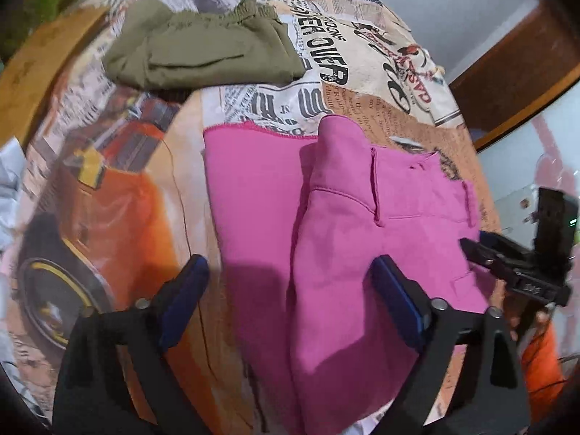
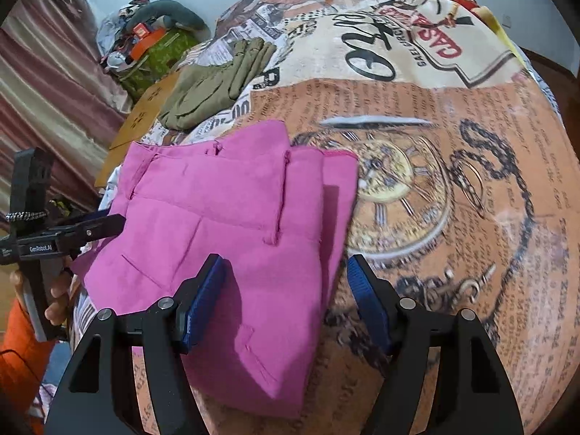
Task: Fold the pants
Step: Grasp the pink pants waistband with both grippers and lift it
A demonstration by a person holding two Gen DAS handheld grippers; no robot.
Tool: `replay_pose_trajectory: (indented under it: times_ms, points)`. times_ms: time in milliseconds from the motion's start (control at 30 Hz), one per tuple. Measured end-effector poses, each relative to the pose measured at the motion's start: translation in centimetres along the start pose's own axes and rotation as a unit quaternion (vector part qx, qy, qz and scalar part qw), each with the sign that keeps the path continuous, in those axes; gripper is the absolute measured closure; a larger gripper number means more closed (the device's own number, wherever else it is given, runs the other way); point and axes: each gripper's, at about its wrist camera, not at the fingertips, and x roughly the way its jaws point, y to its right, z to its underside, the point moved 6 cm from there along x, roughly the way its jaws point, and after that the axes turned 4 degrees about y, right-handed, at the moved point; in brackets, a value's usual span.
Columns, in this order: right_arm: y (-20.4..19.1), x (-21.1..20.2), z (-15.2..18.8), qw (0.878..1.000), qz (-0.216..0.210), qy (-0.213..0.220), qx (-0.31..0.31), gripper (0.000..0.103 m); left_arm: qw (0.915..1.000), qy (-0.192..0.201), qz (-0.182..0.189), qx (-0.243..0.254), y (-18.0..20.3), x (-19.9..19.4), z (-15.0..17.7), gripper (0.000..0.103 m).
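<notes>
Pink pants (image 1: 355, 239) near edge cut off by frame; olive garment (image 1: 203, 54) beyond. Left gripper (image 1: 290, 290), right gripper (image 2: 286, 293): jaws apart, gripping nothing.

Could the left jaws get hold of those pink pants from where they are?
Probably yes. The left gripper hangs right over the pink pants with its jaws wide apart and nothing between them and the cloth. The green pants lie well beyond, out of the way.

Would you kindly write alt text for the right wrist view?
Pink pants lie partly folded on a bed cover with a newspaper and pocket-watch print. The right gripper hangs open over their near edge, holding nothing. Folded olive pants lie farther back.
</notes>
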Motion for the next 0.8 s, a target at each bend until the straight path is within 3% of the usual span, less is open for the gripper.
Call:
replay_pose_trajectory:
  times_ms: [67,233,300,333,367,500,800]
  points:
    - [0.0,0.3,-0.3,1.0,-0.008,0.003,0.007,0.04,0.9999,-0.004,0.015,-0.008,0.1,0.0,-0.1,0.023]
    - [-0.6,0.4,-0.6,1.0,-0.01,0.004,0.005,0.061,0.9999,0.0,0.015,0.004,0.7,-0.3,-0.3,0.036]
    - [-0.7,0.4,-0.7,1.0,-0.007,0.007,0.004,0.066,0.9998,0.009,0.016,0.01,1.3,-0.6,-0.5,0.048]
    - [-0.7,0.4,-0.7,1.0,-0.006,0.007,0.006,0.069,0.9996,0.011,0.022,0.012,1.5,-0.8,-0.6,0.064]
    - [-0.7,0.3,-0.7,1.0,-0.004,0.009,0.01,0.071,0.9996,0.015,0.02,0.014,1.8,-1.1,-0.7,0.07]
    - [-0.5,-0.1,-0.9,1.0,0.007,0.014,0.013,0.083,0.998,0.032,-0.019,0.051,3.0,-1.4,-1.1,0.077]
    - [-3.3,-3.1,-4.0,0.998,0.023,0.048,-0.031,0.089,0.9925,0.083,-0.036,0.082,4.0,-4.3,-3.7,0.084]
